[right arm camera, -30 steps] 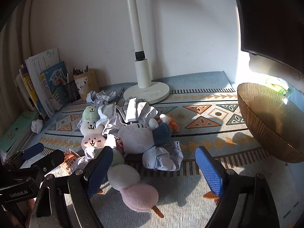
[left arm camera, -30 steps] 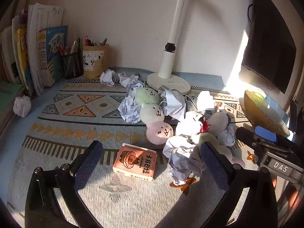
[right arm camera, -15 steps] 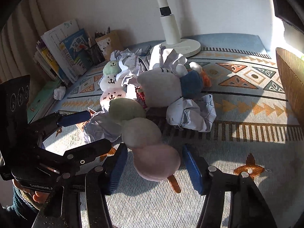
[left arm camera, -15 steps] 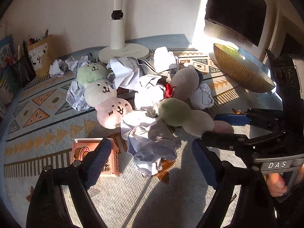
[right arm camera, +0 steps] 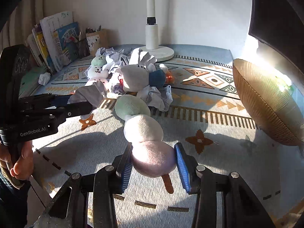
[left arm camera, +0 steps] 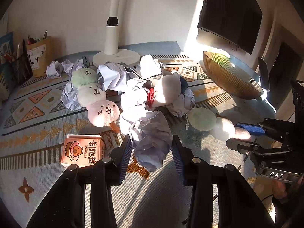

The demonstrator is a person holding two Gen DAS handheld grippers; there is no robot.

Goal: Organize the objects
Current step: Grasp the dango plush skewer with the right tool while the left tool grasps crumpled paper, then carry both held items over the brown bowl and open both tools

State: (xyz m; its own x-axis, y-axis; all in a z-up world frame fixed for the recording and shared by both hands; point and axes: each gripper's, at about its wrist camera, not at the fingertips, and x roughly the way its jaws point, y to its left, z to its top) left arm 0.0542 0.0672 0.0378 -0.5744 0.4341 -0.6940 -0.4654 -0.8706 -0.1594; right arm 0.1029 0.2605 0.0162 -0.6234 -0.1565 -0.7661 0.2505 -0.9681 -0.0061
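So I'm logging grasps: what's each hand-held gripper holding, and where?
Left hand-held gripper: crumpled paper ball, gripped across its near end. Right hand-held gripper: dango plush, by its pink end ball.

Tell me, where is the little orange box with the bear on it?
The orange box shows in the left wrist view, lying on the patterned rug just left of the left claw and below the pink-ended plush skewer.
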